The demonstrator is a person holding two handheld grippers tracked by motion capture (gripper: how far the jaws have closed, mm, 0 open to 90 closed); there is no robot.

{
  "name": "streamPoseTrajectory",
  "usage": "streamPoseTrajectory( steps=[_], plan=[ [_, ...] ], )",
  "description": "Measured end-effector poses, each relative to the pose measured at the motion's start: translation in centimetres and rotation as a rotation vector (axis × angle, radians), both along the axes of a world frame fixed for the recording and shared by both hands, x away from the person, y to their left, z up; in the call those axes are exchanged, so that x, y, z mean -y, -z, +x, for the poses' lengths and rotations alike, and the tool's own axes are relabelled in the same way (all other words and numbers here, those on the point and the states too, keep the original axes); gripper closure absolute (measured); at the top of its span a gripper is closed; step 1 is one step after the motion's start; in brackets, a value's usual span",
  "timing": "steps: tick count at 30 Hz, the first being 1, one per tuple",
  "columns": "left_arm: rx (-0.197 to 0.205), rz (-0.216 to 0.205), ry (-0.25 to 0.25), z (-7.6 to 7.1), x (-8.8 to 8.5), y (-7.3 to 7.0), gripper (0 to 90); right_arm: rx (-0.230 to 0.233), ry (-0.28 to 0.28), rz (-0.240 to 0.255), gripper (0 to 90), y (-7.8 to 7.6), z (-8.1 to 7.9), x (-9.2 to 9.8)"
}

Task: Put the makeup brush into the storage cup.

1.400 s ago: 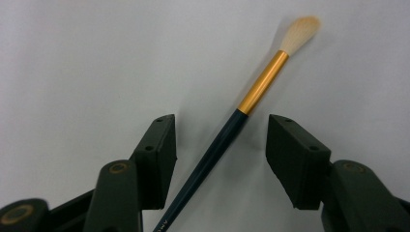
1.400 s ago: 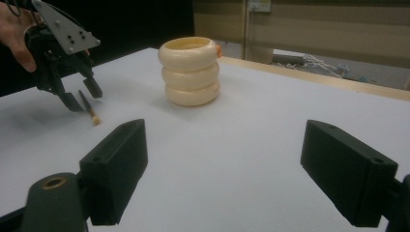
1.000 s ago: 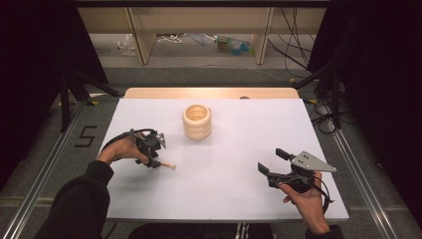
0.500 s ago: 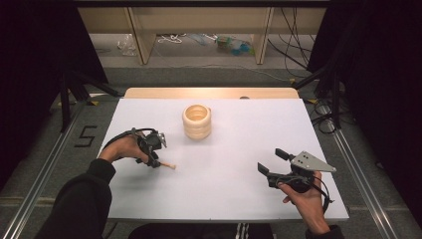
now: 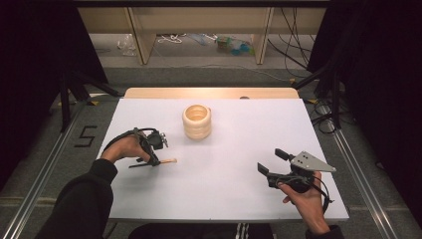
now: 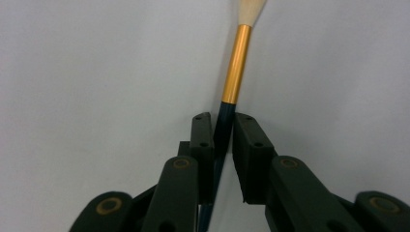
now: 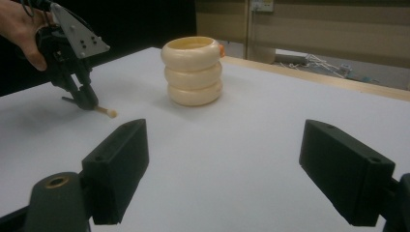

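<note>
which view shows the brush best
The left gripper view: the brush runs up from the left gripper, dark handle, gold ferrule, pale bristles. The high view and right gripper view show it small beside that gripper.

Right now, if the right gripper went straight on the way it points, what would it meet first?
Probably the cream ringed holder. The right gripper, jaws open over bare white table, points roughly at it; the left gripper sits off-line. Depth is unclear.

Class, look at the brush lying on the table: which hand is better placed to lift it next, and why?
Left. The left claw has just been closing and now pinches the brush by its dark handle. The right claw stands open with nothing in it, well away from the brush.
</note>
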State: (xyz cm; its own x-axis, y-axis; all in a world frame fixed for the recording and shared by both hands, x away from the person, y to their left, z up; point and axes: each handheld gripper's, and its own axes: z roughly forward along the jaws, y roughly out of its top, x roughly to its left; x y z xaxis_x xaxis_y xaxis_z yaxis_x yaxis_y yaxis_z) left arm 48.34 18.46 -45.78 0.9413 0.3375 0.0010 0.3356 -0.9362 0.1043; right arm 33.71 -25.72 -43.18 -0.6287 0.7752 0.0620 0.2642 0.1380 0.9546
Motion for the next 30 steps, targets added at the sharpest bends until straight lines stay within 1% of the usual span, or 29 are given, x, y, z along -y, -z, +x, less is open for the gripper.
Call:
streamPoseTrajectory(
  steps=[5, 10, 16, 17, 21, 30],
  plan=[
    [-0.007, 0.021, -0.026, 0.09, 0.29, -0.03, 81.7, 0.000, -0.001, -0.001, 18.8, -0.01, -0.02, -0.02],
    [-0.010, 0.027, -0.039, 0.13, 0.38, -0.03, 83.3, -0.002, -0.001, -0.001, 18.8, 0.00, 0.00, -0.03],
    [-0.017, 0.020, -0.049, 0.16, 0.30, -0.03, 83.4, -0.001, 0.000, -0.001, 18.8, 0.01, 0.00, -0.01],
    [-0.016, 0.019, -0.050, 0.16, 0.28, -0.02, 83.4, -0.007, -0.002, 0.002, 18.9, 0.01, 0.01, -0.04],
    [-0.014, 0.010, -0.066, 0.15, 0.16, -0.01, 83.4, -0.001, 0.001, -0.001, 18.9, 0.01, 0.00, -0.01],
    [-0.015, 0.003, -0.068, 0.16, 0.08, 0.00, 83.5, -0.007, 0.001, 0.000, 18.9, 0.03, 0.04, 0.02]
  ],
)
